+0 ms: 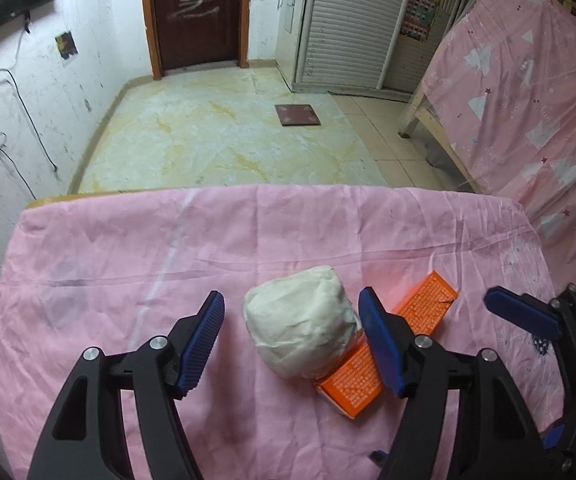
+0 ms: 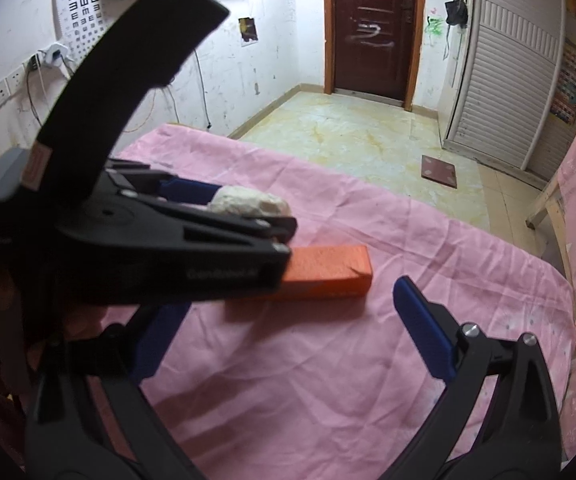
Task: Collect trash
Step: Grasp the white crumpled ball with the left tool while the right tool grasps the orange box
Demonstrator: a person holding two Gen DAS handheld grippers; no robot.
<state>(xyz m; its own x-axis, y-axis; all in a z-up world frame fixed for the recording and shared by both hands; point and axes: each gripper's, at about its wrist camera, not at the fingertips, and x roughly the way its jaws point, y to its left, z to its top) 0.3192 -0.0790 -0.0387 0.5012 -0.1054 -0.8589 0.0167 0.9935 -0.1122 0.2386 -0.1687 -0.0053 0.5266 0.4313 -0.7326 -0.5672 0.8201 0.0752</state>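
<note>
A crumpled white paper wad (image 1: 303,322) lies on the pink cloth-covered table (image 1: 128,260). An orange box (image 1: 388,354) lies just right of it, touching it. My left gripper (image 1: 294,340) is open, its blue pads on either side of the wad, not closed on it. The right gripper's blue finger (image 1: 522,312) shows at the far right. In the right wrist view my right gripper (image 2: 288,332) is open and empty, close to the orange box (image 2: 328,270). The left gripper (image 2: 224,216) crosses in front, around the wad (image 2: 248,201).
The table's far edge (image 1: 248,189) drops to a marbled floor with a dark square mat (image 1: 298,115). A pink-draped wooden frame (image 1: 528,100) stands to the right. A brown door (image 1: 198,12) and a slatted wardrobe (image 1: 348,24) stand at the back.
</note>
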